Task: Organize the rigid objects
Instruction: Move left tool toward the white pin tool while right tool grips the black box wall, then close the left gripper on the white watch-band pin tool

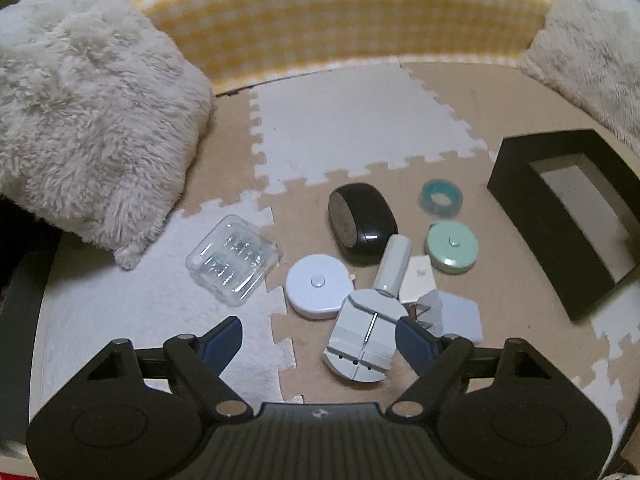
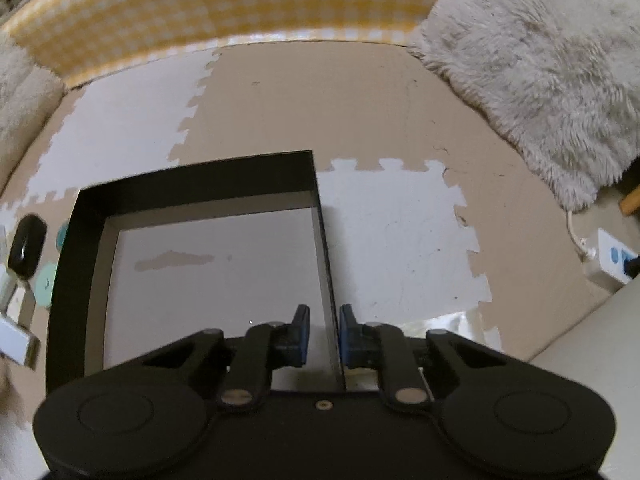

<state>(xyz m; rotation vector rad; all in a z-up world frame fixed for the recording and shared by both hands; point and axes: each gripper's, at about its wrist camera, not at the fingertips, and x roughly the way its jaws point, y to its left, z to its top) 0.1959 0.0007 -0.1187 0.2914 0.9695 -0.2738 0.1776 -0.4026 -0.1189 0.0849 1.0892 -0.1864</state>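
Floor: interlocking foam mat (image 1: 360,128), matte beige and white tiles with toothed seams.

Left wrist view, left to right:
- Shaggy white cushion (image 1: 88,112) at the mat's left edge.
- Clear rigid plastic case (image 1: 233,259), square with rounded corners, on a white tile.
- White disc with centre button (image 1: 318,290), smooth plastic, on a beige tile.
- Pale grey block tool (image 1: 362,340) with grooved top and cylindrical handle, lying flat.
- Glossy black oval case (image 1: 362,224) behind it.
- Mint disc (image 1: 452,246); translucent teal ring (image 1: 441,197) beyond it.
- Black rectangular box (image 1: 560,216), matte walls, pale bottom, near the mat's right edge.

Left gripper (image 1: 320,336): released, blue pads wide; the right pad is just beside the block tool, contact not certain.

Right gripper (image 2: 324,328): jaws straddle the box's thin right wall (image 2: 326,264), nearly clenched; whether pads press the wall, cannot tell.
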